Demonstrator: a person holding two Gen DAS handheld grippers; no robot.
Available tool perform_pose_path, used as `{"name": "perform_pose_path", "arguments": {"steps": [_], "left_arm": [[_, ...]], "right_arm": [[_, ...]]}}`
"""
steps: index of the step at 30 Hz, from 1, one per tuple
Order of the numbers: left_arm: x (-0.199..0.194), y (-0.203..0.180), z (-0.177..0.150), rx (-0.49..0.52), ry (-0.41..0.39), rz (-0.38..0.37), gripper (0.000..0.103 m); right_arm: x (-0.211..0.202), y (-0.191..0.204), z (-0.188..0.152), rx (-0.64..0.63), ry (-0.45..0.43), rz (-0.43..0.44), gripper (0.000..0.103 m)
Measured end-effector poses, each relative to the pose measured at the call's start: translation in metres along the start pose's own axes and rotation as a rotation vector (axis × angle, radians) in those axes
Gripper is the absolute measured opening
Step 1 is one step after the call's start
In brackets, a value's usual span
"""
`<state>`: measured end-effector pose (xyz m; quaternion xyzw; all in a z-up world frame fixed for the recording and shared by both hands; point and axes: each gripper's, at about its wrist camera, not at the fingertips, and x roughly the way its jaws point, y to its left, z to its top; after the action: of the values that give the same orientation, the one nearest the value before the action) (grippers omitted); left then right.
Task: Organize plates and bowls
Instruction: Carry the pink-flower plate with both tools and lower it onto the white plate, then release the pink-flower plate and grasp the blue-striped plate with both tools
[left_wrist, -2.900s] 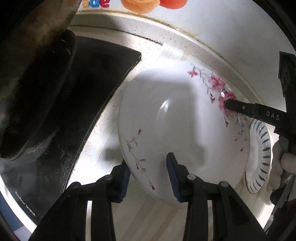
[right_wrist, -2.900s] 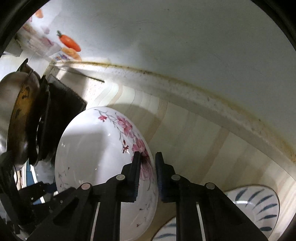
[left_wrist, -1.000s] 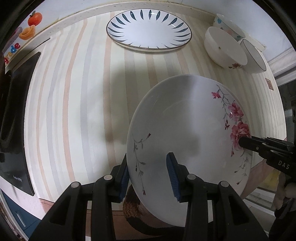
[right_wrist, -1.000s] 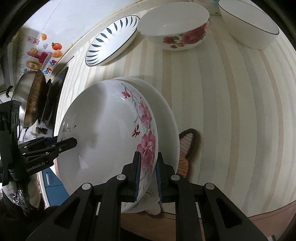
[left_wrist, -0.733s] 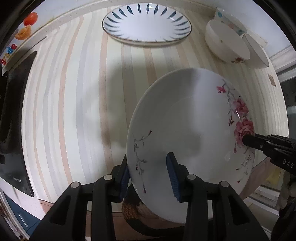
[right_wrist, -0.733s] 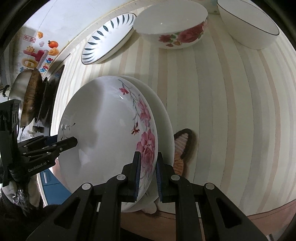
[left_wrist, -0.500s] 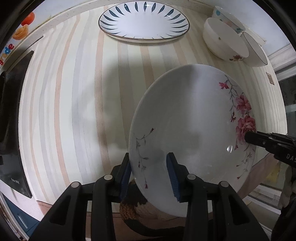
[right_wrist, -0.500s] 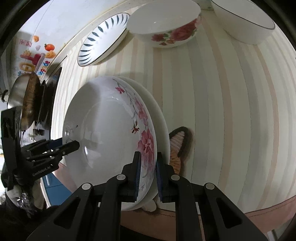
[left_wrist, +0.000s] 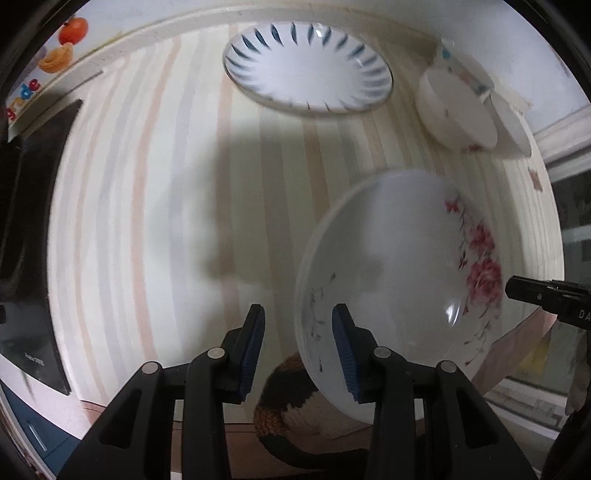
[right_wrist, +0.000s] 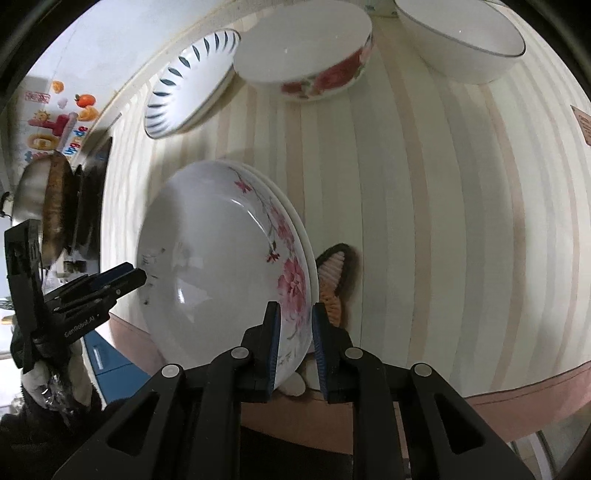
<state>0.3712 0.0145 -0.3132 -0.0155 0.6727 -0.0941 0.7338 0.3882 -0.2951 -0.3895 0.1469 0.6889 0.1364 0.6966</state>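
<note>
A white plate with pink flowers (left_wrist: 399, 288) (right_wrist: 221, 266) lies tilted on a plain white plate (right_wrist: 308, 254), which rests on a knitted mat (right_wrist: 332, 280) at the counter's front edge. My right gripper (right_wrist: 295, 306) is shut on the flowered rim near the big rose; its tip also shows in the left wrist view (left_wrist: 511, 288). My left gripper (left_wrist: 298, 314) points straight down over the opposite rim. The rim sits between its blue pads with a clear gap to the left pad. From the right wrist view the left gripper's tip (right_wrist: 138, 275) stands at the very edge of the plate.
A blue-leaf plate (left_wrist: 306, 70) (right_wrist: 184, 92) sits at the back by the wall. A red-flowered bowl (right_wrist: 306, 55) and a dark-rimmed white bowl (right_wrist: 461, 37) stand at the back right. A black hob (left_wrist: 26, 221) with a wok (right_wrist: 44, 206) is on the left.
The flowered plate has sunk onto the plain white plate. My left gripper has shifted left, so the rim no longer touches its left pad. The right gripper keeps its hold.
</note>
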Motion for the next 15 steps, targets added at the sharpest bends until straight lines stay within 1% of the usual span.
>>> {"name": "perform_pose_path", "arguments": {"steps": [2, 4, 5, 6, 7, 8, 9, 11, 13, 14, 15], "left_arm": [[-0.018, 0.007, 0.010, -0.020, -0.037, -0.004, 0.036], [-0.032, 0.014, 0.024, -0.037, -0.074, -0.002, 0.036], [-0.042, 0.020, 0.036, -0.056, -0.101, -0.002, 0.036], [-0.047, 0.027, 0.048, -0.070, -0.118, 0.001, 0.037], [-0.051, 0.033, 0.062, -0.087, -0.131, 0.005, 0.038], [-0.054, 0.040, 0.077, -0.107, -0.143, 0.010, 0.038], [-0.054, 0.046, 0.088, -0.121, -0.152, 0.013, 0.038], [-0.049, 0.061, 0.120, -0.162, -0.160, 0.020, 0.038], [-0.039, 0.073, 0.142, -0.189, -0.148, 0.013, 0.038], [-0.029, 0.079, 0.155, -0.201, -0.135, 0.014, 0.038], [-0.017, 0.078, 0.161, -0.205, -0.122, 0.016, 0.038]], "right_arm": [[-0.013, 0.003, 0.006, 0.000, -0.018, -0.017, 0.021], [-0.029, 0.010, 0.016, -0.007, -0.051, -0.003, 0.021], [-0.039, 0.017, 0.024, -0.017, -0.079, 0.003, 0.021], [-0.048, 0.025, 0.034, -0.030, -0.111, 0.011, 0.023], [-0.055, 0.032, 0.043, -0.039, -0.137, 0.020, 0.030], [-0.062, 0.041, 0.054, -0.049, -0.162, 0.033, 0.034], [-0.068, 0.051, 0.070, -0.062, -0.193, 0.049, 0.039], [-0.072, 0.065, 0.095, -0.077, -0.236, 0.056, 0.039], [-0.067, 0.078, 0.127, -0.089, -0.270, 0.039, 0.039], [-0.062, 0.083, 0.146, -0.092, -0.276, 0.031, 0.039], [-0.055, 0.086, 0.164, -0.091, -0.278, 0.021, 0.039]]}}
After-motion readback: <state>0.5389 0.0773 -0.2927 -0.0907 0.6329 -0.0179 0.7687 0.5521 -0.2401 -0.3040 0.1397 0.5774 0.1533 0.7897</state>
